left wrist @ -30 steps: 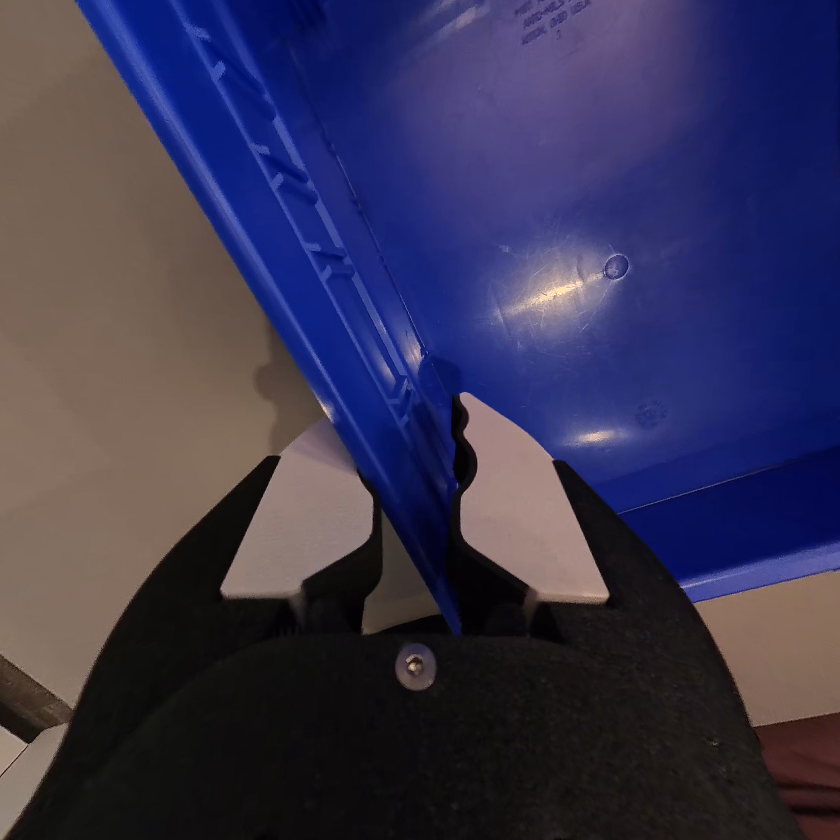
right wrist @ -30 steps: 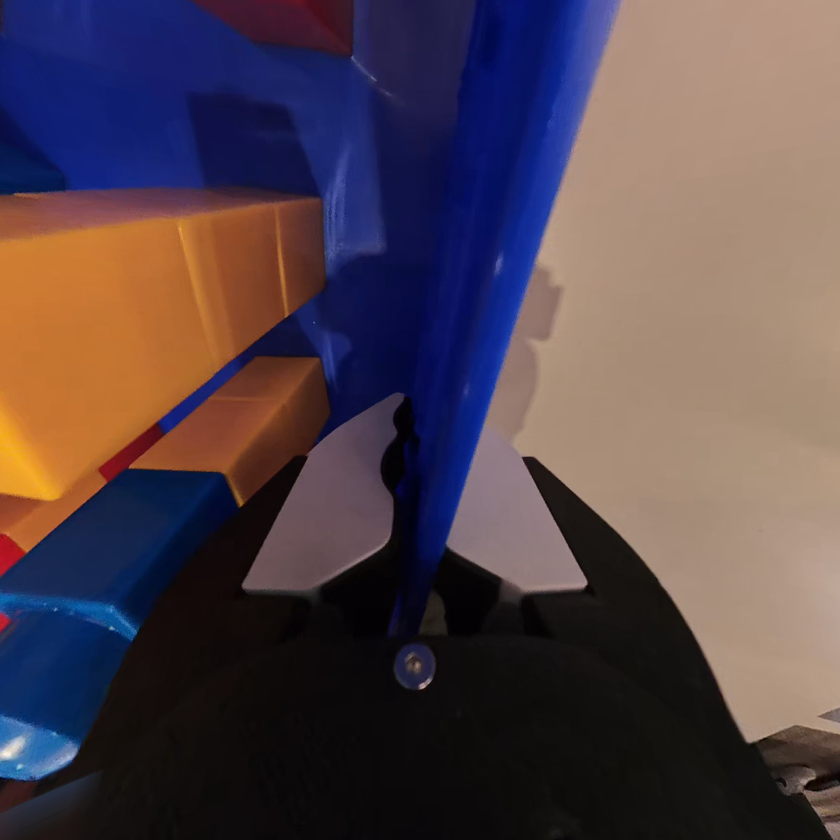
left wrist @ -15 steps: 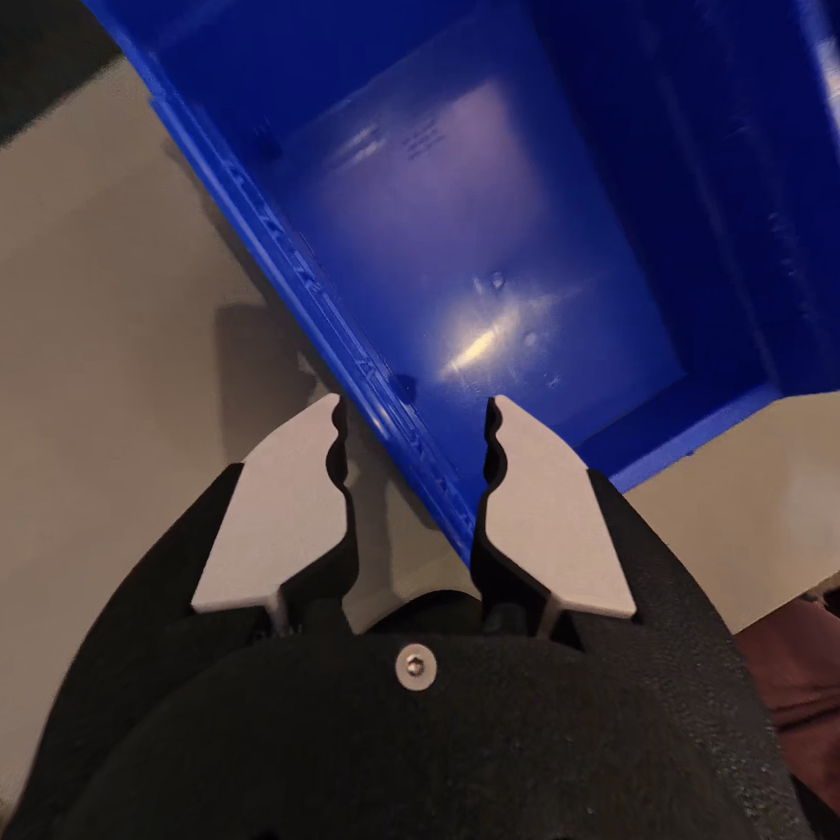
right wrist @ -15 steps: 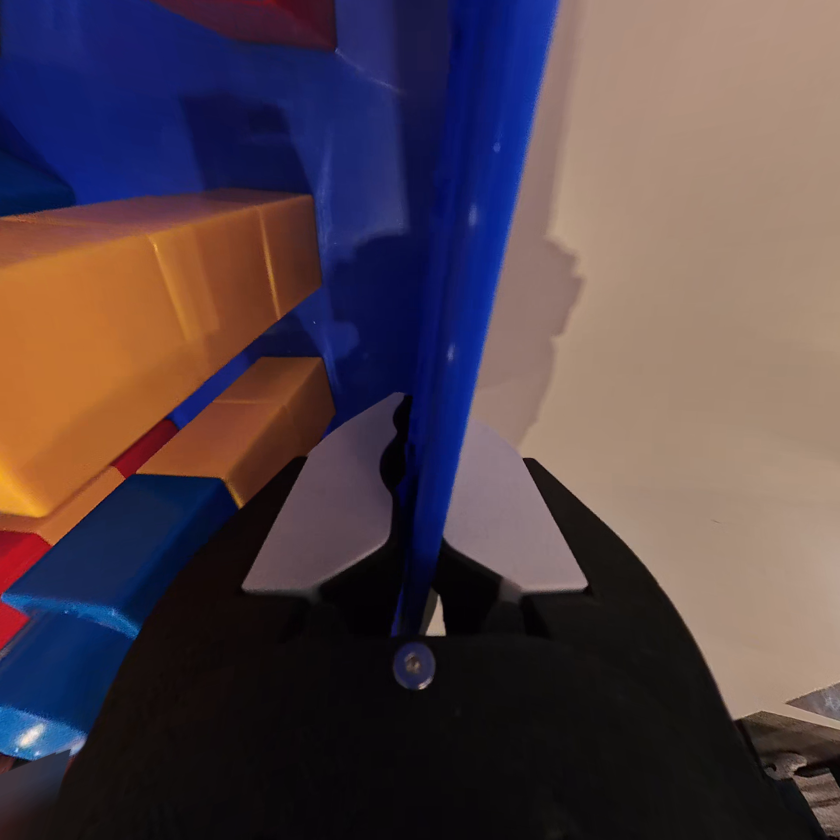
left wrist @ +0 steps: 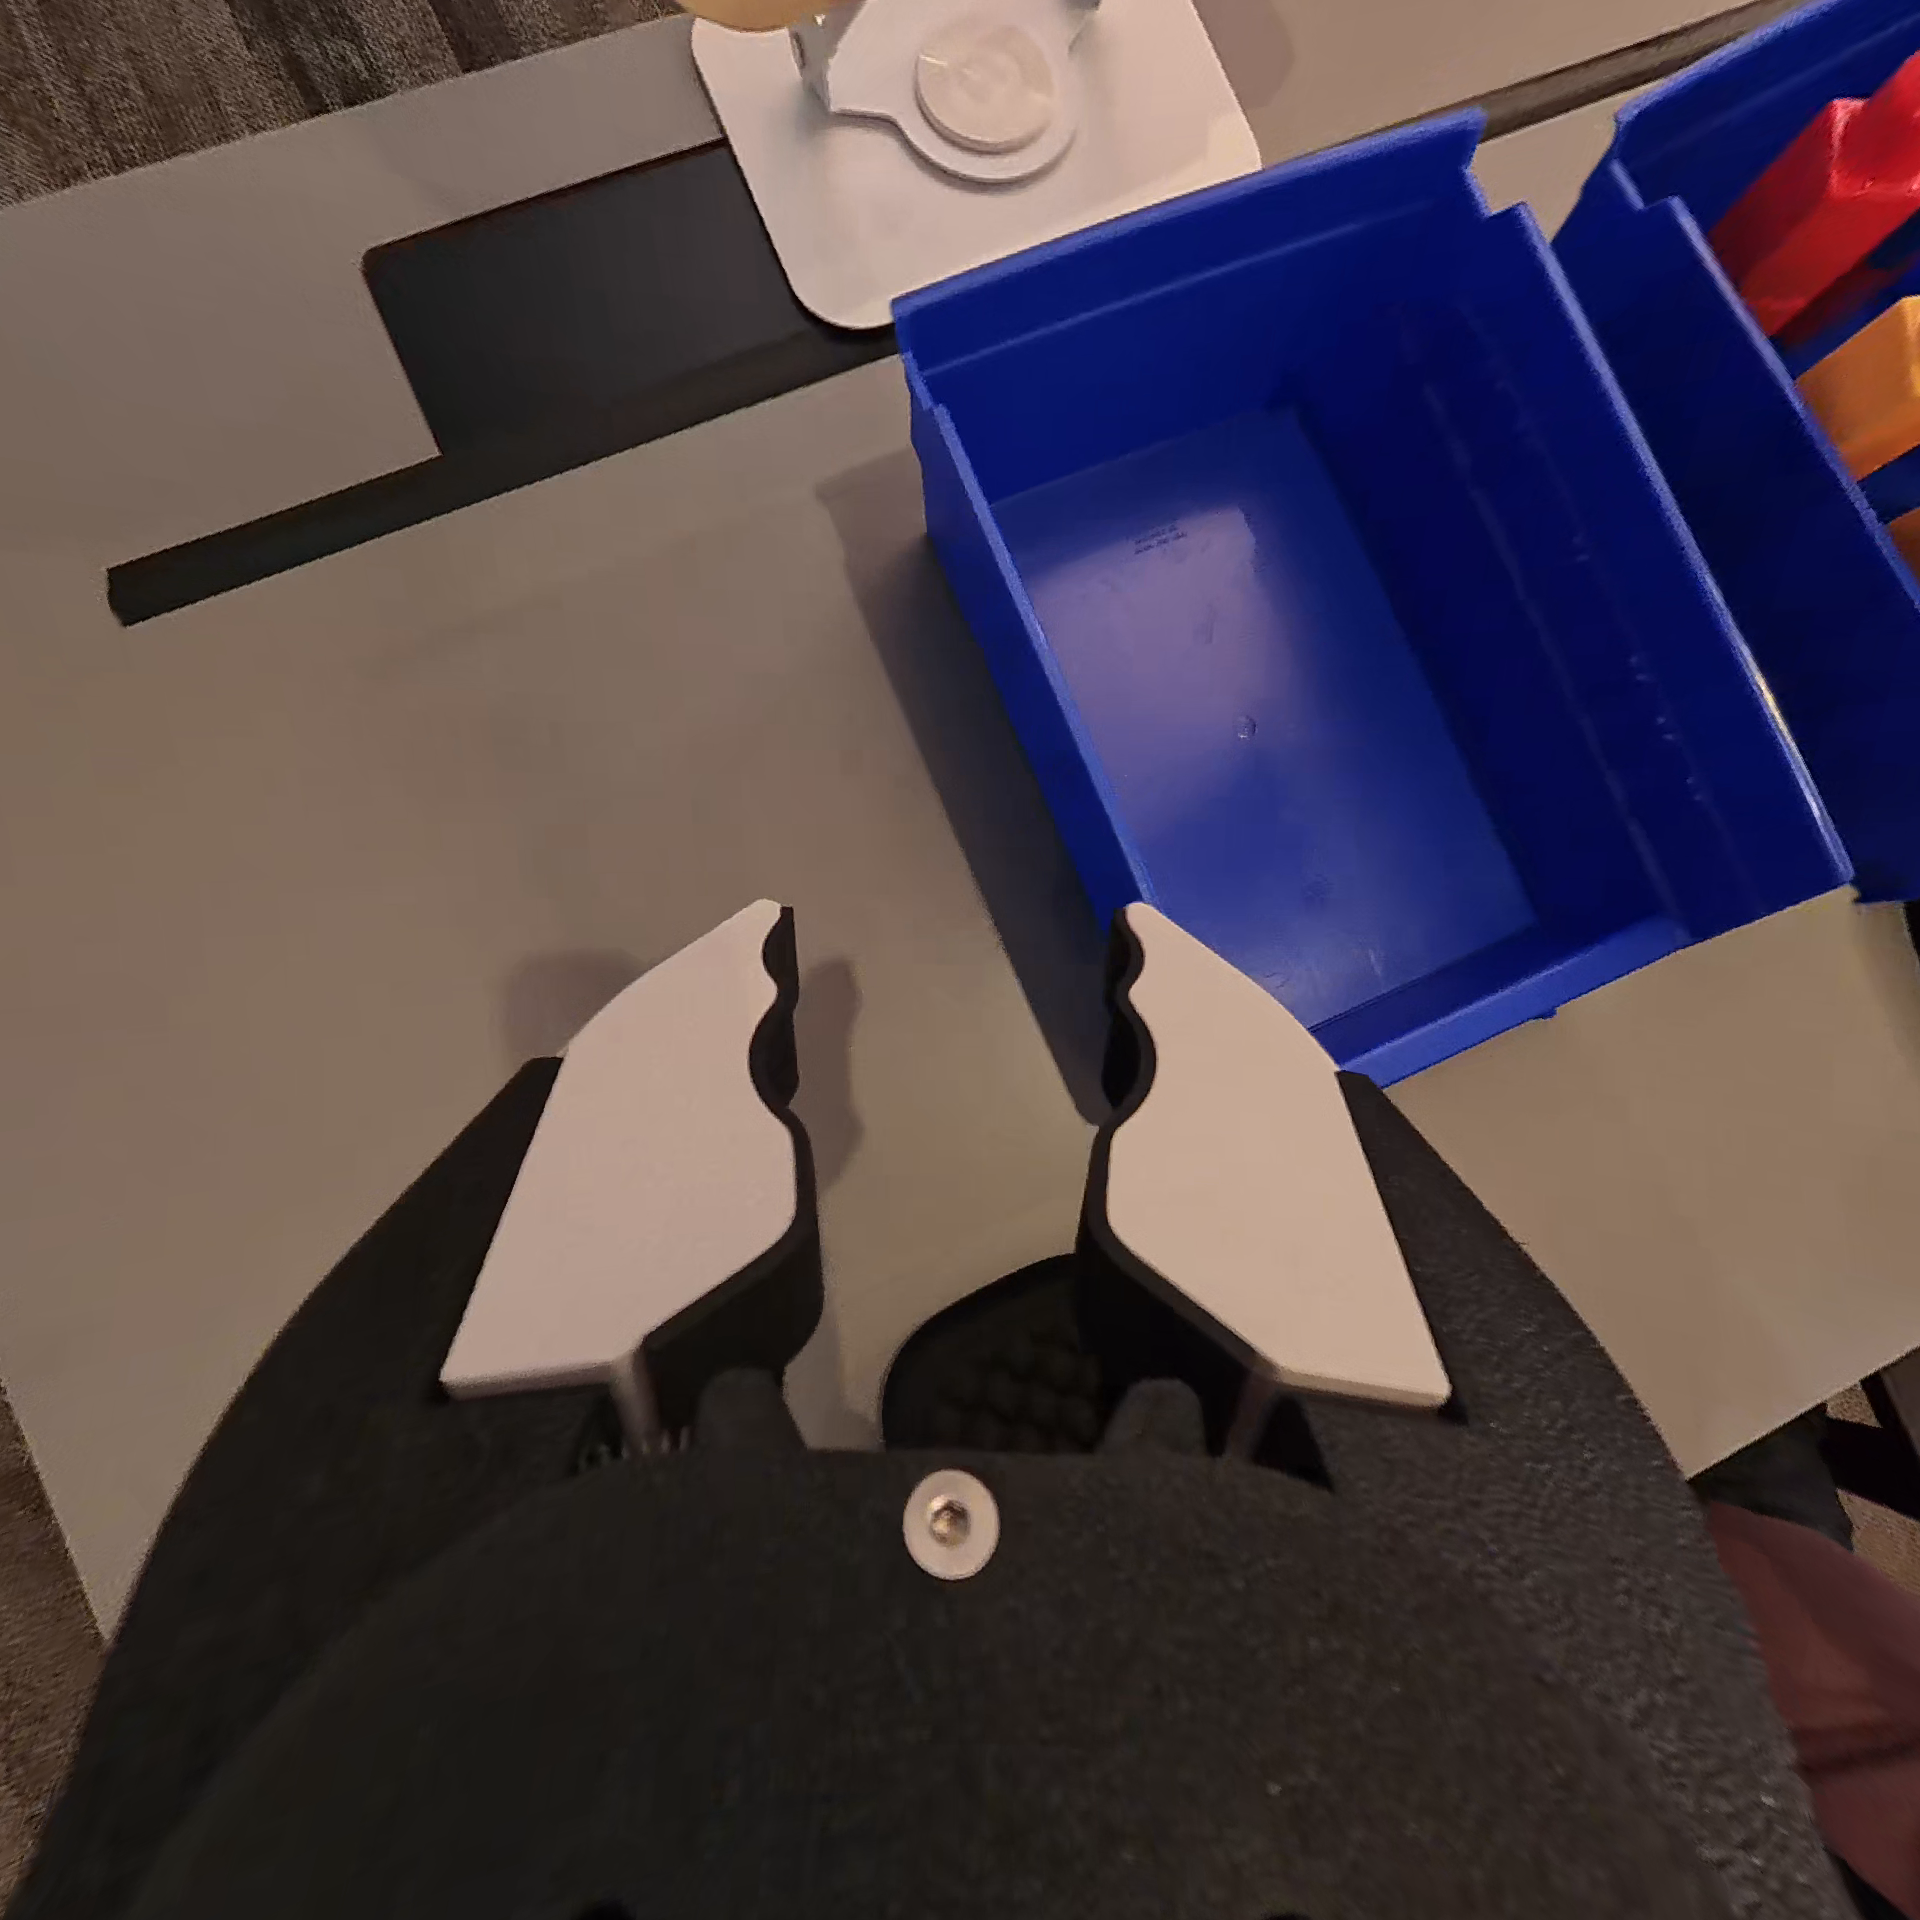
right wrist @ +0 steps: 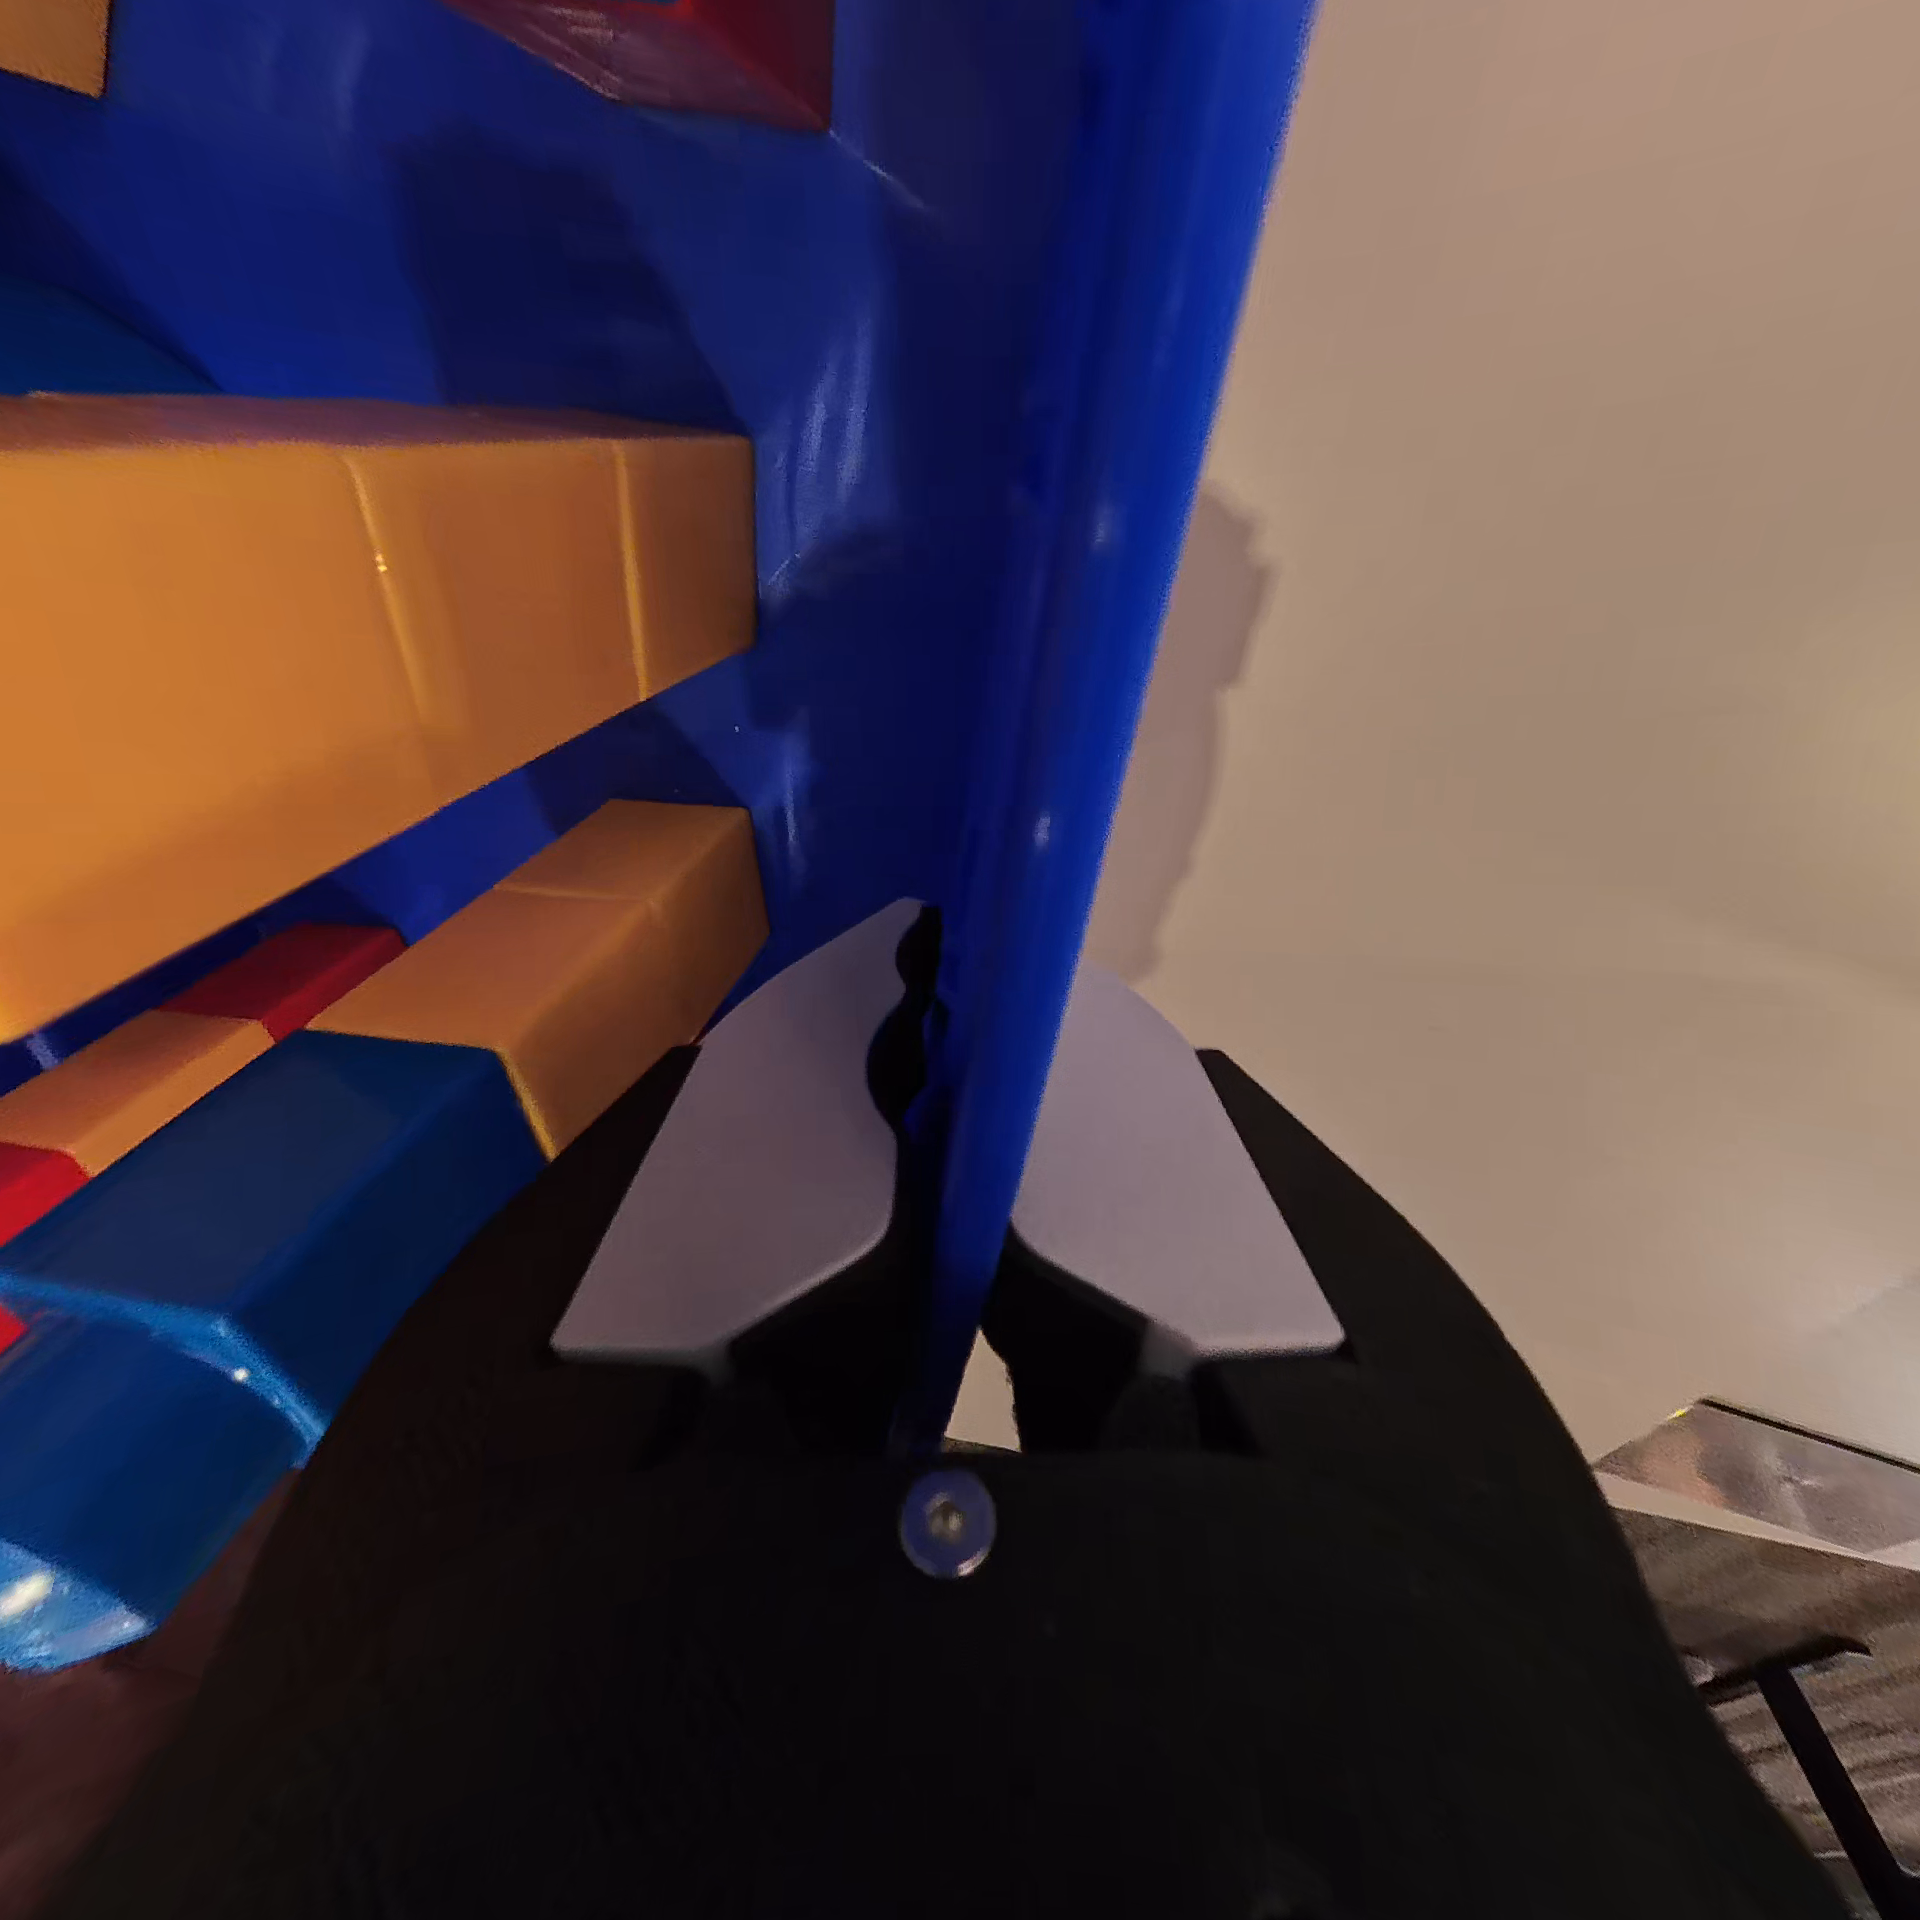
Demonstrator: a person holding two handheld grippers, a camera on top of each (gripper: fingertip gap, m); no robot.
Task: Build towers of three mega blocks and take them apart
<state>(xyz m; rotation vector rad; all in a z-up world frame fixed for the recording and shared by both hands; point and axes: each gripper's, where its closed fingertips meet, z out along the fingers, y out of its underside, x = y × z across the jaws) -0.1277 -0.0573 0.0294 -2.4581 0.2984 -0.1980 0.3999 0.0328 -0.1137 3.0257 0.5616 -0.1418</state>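
Pinching the wall of the block-filled blue bin (right wrist: 1039, 520) with our right fingers (right wrist: 769, 1143).
Yellow, red and blue mega blocks (right wrist: 312, 644) sat inside it, while our left fingers (left wrist: 665, 1132) hung wide open with nothing between them over the table (left wrist: 416, 831), beside an empty blue bin (left wrist: 1299, 675).

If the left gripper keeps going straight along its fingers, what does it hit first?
Probably the bare grey table; the open left gripper points just beside the empty blue bin. Depth is unclear.

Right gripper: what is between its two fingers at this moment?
In the right wrist view, the right gripper is closed on the side wall of the blue bin that contains the mega blocks.
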